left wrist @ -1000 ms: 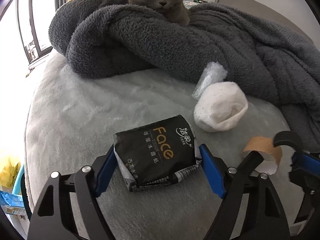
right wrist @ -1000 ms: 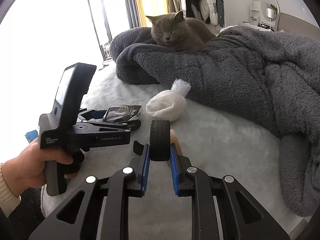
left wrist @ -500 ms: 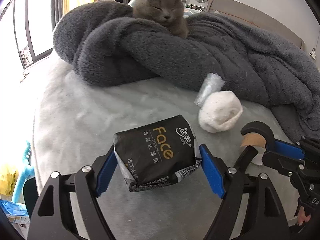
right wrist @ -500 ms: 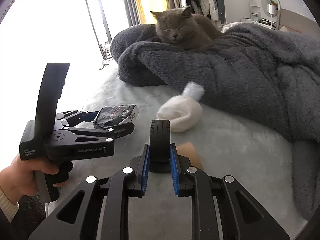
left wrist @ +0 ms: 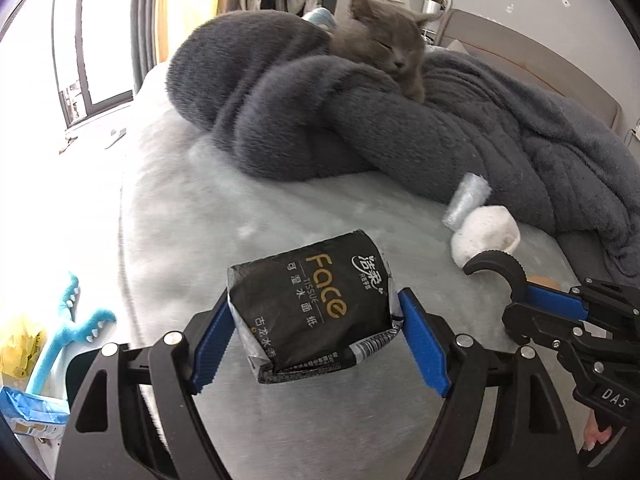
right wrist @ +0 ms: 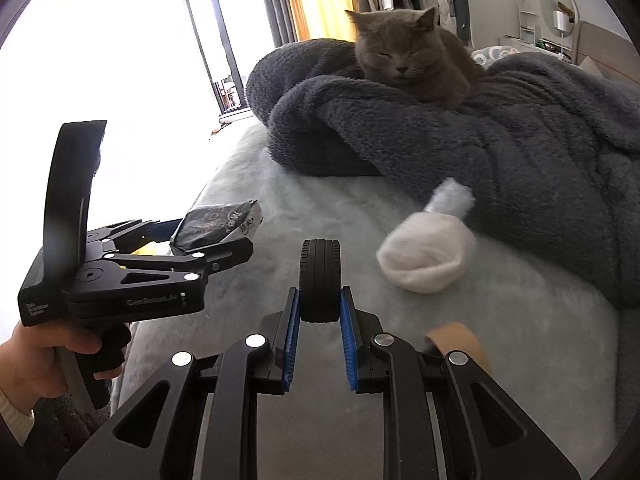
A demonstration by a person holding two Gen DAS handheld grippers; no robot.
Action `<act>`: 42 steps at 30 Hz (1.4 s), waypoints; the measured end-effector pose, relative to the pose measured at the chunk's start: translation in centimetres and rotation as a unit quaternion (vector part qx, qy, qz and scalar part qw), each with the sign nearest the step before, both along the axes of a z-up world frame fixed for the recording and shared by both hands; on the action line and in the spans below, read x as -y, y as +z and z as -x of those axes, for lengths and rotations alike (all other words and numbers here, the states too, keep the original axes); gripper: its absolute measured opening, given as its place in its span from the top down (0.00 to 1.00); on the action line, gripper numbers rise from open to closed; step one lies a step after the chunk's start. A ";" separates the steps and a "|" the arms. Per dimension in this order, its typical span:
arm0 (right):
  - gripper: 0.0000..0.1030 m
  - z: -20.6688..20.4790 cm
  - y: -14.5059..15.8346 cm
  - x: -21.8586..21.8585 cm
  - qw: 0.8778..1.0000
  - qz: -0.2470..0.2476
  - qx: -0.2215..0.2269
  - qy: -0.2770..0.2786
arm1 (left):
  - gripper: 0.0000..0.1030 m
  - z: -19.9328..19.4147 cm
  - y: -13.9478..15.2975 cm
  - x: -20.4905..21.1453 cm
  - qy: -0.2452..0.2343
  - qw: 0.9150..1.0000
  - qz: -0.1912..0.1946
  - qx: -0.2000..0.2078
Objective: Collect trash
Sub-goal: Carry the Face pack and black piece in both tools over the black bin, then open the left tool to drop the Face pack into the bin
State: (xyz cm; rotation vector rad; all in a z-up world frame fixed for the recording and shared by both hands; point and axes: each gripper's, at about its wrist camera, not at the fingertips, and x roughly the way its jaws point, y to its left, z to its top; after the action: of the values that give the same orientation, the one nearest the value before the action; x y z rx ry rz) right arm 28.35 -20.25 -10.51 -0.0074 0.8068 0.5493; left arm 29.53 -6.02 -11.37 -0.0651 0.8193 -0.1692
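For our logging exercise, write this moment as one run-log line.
left tongs: shut on tissue pack | right tongs: shut on toy tyre | on bed: white wad, cat

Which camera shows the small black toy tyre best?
The right wrist view: the small black toy tyre stands upright, clamped between the right gripper. The left wrist view shows only its curved edge from the side.

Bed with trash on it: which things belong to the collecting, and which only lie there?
Job:
left gripper holding tissue pack
right gripper holding black tyre
white wad
brown scrap

Not the job:
cat
grey blanket
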 end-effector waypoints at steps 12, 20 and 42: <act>0.81 -0.9 0.2 -4.6 1.000 -0.003 0.004 0.027 | 0.21 0.4 0.1 -4.9 0.033 0.999 0.000 -0.010; 0.81 -1.5 0.6 -7.9 0.999 -0.010 0.005 0.046 | 0.21 1.1 0.2 -8.4 0.051 0.999 0.001 -0.012; 0.81 -1.6 0.1 -20.6 0.992 -0.004 -0.006 0.126 | 0.21 2.8 -3.5 -18.8 0.107 0.991 -0.014 -0.084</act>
State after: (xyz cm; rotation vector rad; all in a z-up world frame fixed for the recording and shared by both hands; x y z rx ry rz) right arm 29.90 0.31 -10.42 -0.1000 0.8214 0.7918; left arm 26.69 12.83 -14.90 -0.1413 0.9766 0.0516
